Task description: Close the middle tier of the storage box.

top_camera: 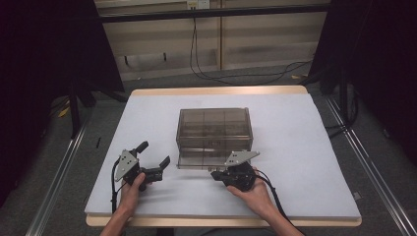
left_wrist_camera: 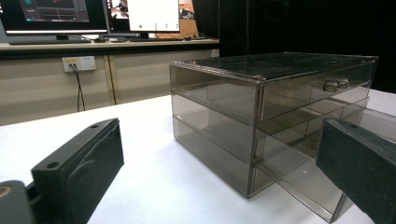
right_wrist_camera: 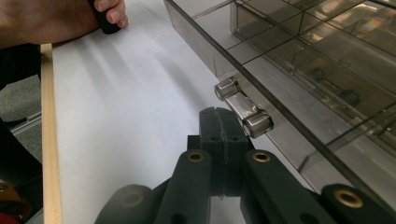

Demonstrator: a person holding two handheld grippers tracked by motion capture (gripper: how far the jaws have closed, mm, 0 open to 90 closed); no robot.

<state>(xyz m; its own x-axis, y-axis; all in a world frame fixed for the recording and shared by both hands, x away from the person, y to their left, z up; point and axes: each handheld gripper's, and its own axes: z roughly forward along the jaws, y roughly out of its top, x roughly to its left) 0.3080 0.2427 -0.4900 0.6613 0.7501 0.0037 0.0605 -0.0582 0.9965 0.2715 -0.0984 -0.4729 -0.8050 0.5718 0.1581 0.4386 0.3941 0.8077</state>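
Right gripper (right_wrist_camera: 223,135): jaws together, just beside handle (right_wrist_camera: 243,107).
Left gripper (top_camera: 153,158): jaws apart, idle.
Bottom drawer (top_camera: 206,158): seemingly part-open; rest left.

This looks like a lab set up for recording. The table (top_camera: 305,147) has a plain white cover and stands alone between black curtains (top_camera: 44,59), with metal rails (top_camera: 56,177) on the grey floor at each side. Cables (top_camera: 236,76) trail across the floor behind it. Against the far wall runs a bench (left_wrist_camera: 107,45) with monitors (left_wrist_camera: 51,16) switched on, and a wall socket (left_wrist_camera: 78,63) below with a lead plugged in.
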